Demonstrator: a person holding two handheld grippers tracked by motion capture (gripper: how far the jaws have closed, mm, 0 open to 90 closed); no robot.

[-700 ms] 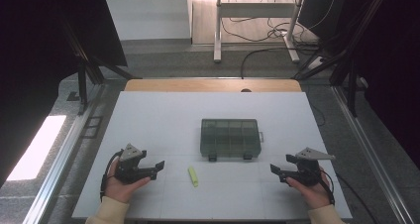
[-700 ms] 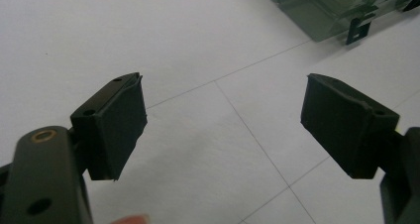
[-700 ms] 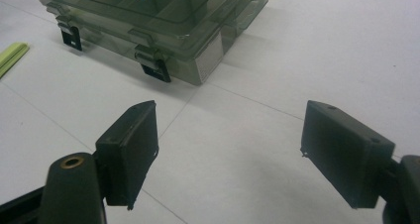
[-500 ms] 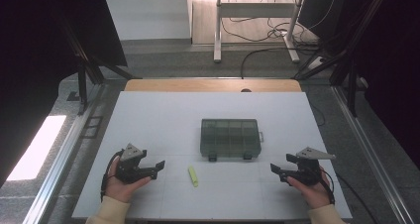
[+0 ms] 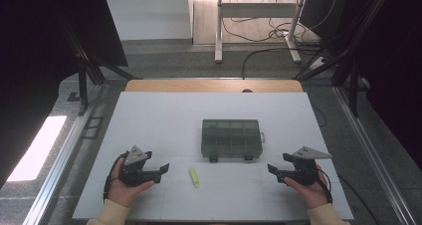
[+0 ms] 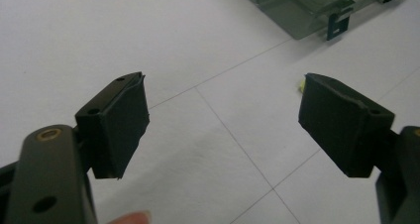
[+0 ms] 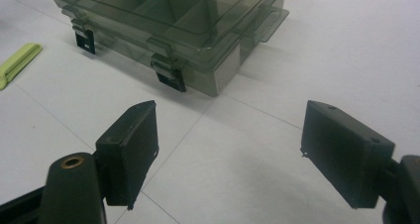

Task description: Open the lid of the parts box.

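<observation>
From the high view, a smoky see-through compartment box (image 5: pixel 231 138) sits shut near the middle of the white worktop (image 5: pixel 164 120), with a small yellow-green clip (image 5: pixel 194 177) lying just in front of it. The left tongs (image 5: pixel 164 168) and right tongs (image 5: pixel 271 169) rest low on either side, well apart from the box. In the left gripper view, the jaws stand wide apart with nothing between them. In the right gripper view, the jaws also gape empty, facing the box's two front latches (image 7: pixel 171 75).
</observation>
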